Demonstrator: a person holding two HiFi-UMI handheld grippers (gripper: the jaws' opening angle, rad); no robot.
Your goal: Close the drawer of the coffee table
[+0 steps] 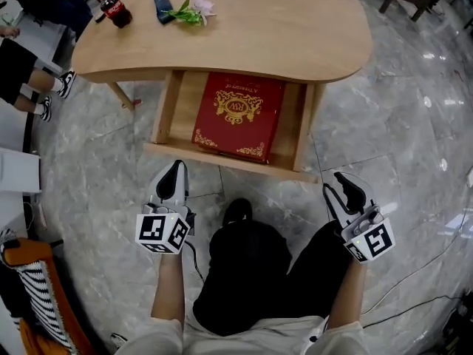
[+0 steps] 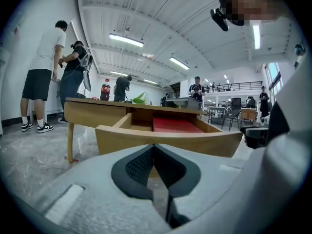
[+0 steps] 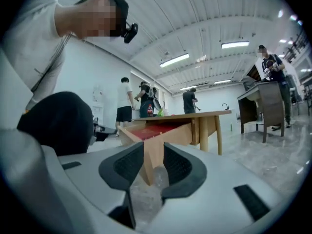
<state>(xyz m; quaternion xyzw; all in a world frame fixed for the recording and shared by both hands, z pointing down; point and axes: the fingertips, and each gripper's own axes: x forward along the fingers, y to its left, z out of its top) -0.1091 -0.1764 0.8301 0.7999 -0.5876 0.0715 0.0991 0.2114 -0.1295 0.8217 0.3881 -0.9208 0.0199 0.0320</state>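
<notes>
The wooden coffee table (image 1: pixel 281 28) has its drawer (image 1: pixel 222 161) pulled out toward me, and a red book (image 1: pixel 240 117) with gold ornament lies flat inside. My left gripper (image 1: pixel 176 170) hovers just in front of the drawer's left front, its jaws shut on nothing. In the left gripper view the drawer front (image 2: pixel 165 140) fills the space just beyond the left gripper (image 2: pixel 154 147). My right gripper (image 1: pixel 341 187) is open, a little right of the drawer's right front corner. In the right gripper view that drawer corner (image 3: pixel 170 133) shows beyond the right gripper (image 3: pixel 153 155), apart from its pads.
On the tabletop's far left stand a cola bottle (image 1: pixel 116 9), a dark flat box (image 1: pixel 162 6) and a pink flower (image 1: pixel 194 9). A person's legs (image 1: pixel 29 87) are at the left. An orange striped chair (image 1: pixel 37 294) is behind me, cables (image 1: pixel 414 279) at the right.
</notes>
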